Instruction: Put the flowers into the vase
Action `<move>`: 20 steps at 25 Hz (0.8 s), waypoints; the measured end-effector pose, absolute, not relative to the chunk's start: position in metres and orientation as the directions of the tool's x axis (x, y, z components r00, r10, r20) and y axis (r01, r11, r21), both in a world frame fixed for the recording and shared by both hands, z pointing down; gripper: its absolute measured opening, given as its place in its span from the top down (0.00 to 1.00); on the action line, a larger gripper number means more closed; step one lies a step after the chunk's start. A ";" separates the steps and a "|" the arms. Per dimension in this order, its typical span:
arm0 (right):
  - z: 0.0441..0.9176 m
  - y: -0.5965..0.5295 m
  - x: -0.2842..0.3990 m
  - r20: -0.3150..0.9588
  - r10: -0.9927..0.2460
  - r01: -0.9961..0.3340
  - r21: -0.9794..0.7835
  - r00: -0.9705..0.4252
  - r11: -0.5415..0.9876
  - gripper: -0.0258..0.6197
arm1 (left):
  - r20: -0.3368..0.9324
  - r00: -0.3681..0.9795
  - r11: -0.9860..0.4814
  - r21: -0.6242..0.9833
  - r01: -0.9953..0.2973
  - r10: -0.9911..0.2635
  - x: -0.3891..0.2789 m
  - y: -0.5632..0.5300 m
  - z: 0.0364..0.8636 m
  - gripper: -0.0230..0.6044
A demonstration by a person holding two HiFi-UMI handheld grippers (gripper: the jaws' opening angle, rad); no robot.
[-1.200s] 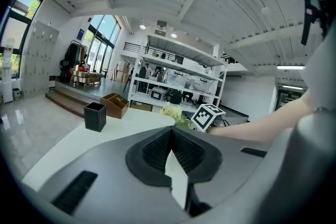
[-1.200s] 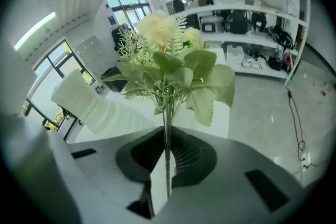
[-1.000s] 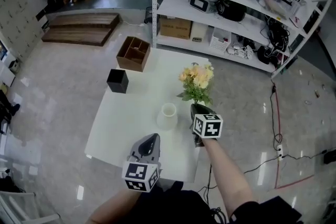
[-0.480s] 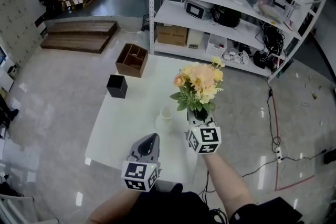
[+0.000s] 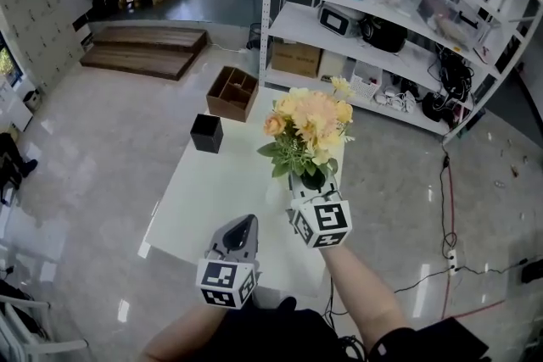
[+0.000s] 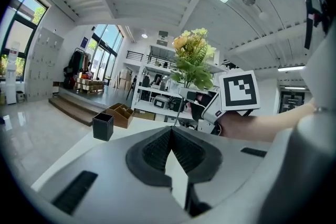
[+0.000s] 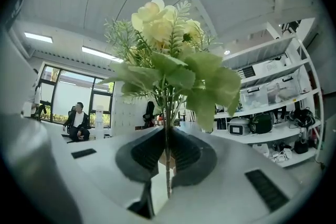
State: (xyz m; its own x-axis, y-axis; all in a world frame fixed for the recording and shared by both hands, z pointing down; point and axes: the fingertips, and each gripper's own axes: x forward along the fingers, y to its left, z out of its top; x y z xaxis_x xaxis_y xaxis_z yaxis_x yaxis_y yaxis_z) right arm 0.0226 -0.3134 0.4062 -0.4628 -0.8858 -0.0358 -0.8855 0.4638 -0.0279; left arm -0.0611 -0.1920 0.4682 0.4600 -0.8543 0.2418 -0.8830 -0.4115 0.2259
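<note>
A bunch of pale yellow and peach flowers (image 5: 310,127) with green leaves stands upright in the air above the white table (image 5: 208,195). My right gripper (image 5: 311,180) is shut on its thin stems, which run down between the dark pads (image 7: 140,152). The blooms (image 7: 167,23) fill the right gripper view, and the bunch (image 6: 194,57) also shows in the left gripper view. The bunch and the right gripper hide the white vase. My left gripper (image 5: 245,222) hangs by the table's near edge, shut (image 6: 170,131), with nothing in it.
A black square box (image 5: 206,132) and a wooden divided organiser (image 5: 232,93) stand at the table's far left. White shelving (image 5: 382,21) with appliances and bins rises behind the table. A person (image 7: 79,122) sits far off in the right gripper view.
My right gripper has lifted the flowers well up from table height and a little left, so they now hide the vase. The left gripper has barely shifted.
</note>
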 end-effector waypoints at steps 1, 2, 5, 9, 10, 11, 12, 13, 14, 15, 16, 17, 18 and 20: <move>0.408 -0.314 0.021 -0.031 -0.885 -0.885 -0.025 -0.464 0.464 0.91 | 0.242 0.456 -0.407 0.227 -0.885 -0.856 -0.063 -0.191 0.469 0.96; 0.411 -0.314 0.020 -0.024 -0.886 -0.886 -0.022 -0.463 0.464 0.91 | 0.242 0.454 -0.404 0.229 -0.886 -0.858 -0.065 -0.191 0.469 0.96; 0.426 -0.314 0.019 0.005 -0.890 -0.890 -0.021 -0.456 0.456 0.91 | 0.243 0.454 -0.403 0.231 -0.886 -0.857 -0.068 -0.189 0.470 0.96; 0.450 -0.314 0.018 0.064 -0.893 -0.895 -0.021 -0.445 0.445 0.90 | 0.239 0.455 -0.404 0.233 -0.884 -0.858 -0.070 -0.189 0.467 0.96; 0.456 -0.314 0.018 0.079 -0.893 -0.896 -0.016 -0.444 0.444 0.90 | 0.239 0.456 -0.405 0.235 -0.884 -0.857 -0.070 -0.188 0.467 0.96; 0.463 -0.313 0.017 0.093 -0.892 -0.896 -0.011 -0.443 0.444 0.90 | 0.239 0.458 -0.406 0.236 -0.883 -0.856 -0.071 -0.188 0.468 0.96; 0.470 -0.312 0.016 0.108 -0.891 -0.897 -0.008 -0.441 0.443 0.90 | 0.240 0.459 -0.407 0.236 -0.882 -0.856 -0.072 -0.187 0.470 0.96; 0.476 -0.312 0.016 0.122 -0.891 -0.898 -0.007 -0.438 0.441 0.90 | 0.240 0.459 -0.407 0.237 -0.882 -0.855 -0.072 -0.187 0.471 0.96; 0.482 -0.311 0.016 0.135 -0.891 -0.899 -0.009 -0.434 0.437 0.90 | 0.241 0.460 -0.407 0.238 -0.882 -0.855 -0.073 -0.187 0.472 0.96; 0.488 -0.312 0.017 0.148 -0.891 -0.901 -0.010 -0.430 0.433 0.90 | 0.242 0.460 -0.407 0.239 -0.882 -0.854 -0.074 -0.187 0.473 0.96; 0.492 -0.313 0.018 0.161 -0.891 -0.903 -0.011 -0.425 0.428 0.90 | 0.243 0.460 -0.407 0.240 -0.882 -0.854 -0.074 -0.188 0.473 0.96; 0.497 -0.313 0.019 0.172 -0.891 -0.905 -0.010 -0.420 0.425 0.90 | 0.244 0.460 -0.406 0.240 -0.882 -0.854 -0.075 -0.189 0.473 0.96; 0.500 -0.314 0.020 0.183 -0.891 -0.907 -0.008 -0.416 0.421 0.90 | 0.245 0.460 -0.406 0.240 -0.882 -0.853 -0.075 -0.189 0.473 0.96; 0.506 -0.316 0.021 0.202 -0.890 -0.909 -0.004 -0.408 0.416 0.90 | 0.247 0.459 -0.405 0.241 -0.882 -0.853 -0.076 -0.190 0.472 0.96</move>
